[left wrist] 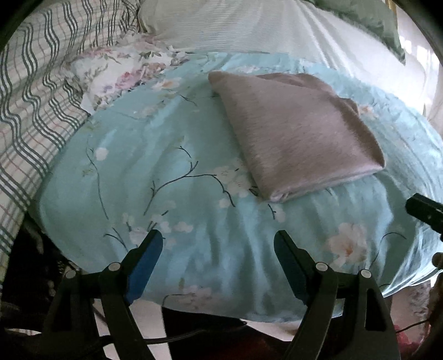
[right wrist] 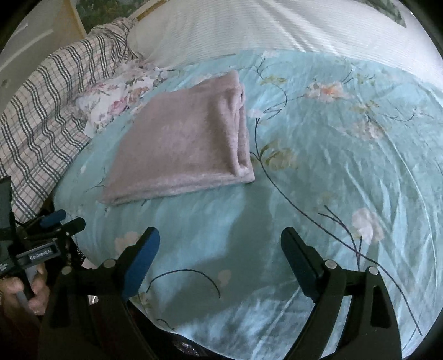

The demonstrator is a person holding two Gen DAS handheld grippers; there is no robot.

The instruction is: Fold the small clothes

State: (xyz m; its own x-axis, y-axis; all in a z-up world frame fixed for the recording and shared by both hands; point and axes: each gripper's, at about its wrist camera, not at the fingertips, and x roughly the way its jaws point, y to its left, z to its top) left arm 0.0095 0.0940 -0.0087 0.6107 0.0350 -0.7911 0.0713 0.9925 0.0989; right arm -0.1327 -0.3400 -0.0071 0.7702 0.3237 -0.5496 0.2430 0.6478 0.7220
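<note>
A checked blanket (left wrist: pixel 33 91) and a rose-print cloth (left wrist: pixel 116 74) bunch up along the left of the pale blue floral bedspread (left wrist: pixel 193 249), with a white pillow (left wrist: pixel 221 25) beyond. The folded mauve garment (left wrist: pixel 299 138) lies flat ahead of both tools, touching neither. The left gripper (left wrist: pixel 218 238) and right gripper (right wrist: pixel 220 235) are spread wide, holding nothing.

I see a folded pinkish garment (right wrist: pixel 182 144) of soft, fuzzy, matt fleece on a smooth, faintly sheeny cotton-like floral sheet (right wrist: pixel 346 171). My grippers' fingers (left wrist: pixel 146 257) look like matt black plastic with blue rubbery pads (right wrist: pixel 142 264).
</note>
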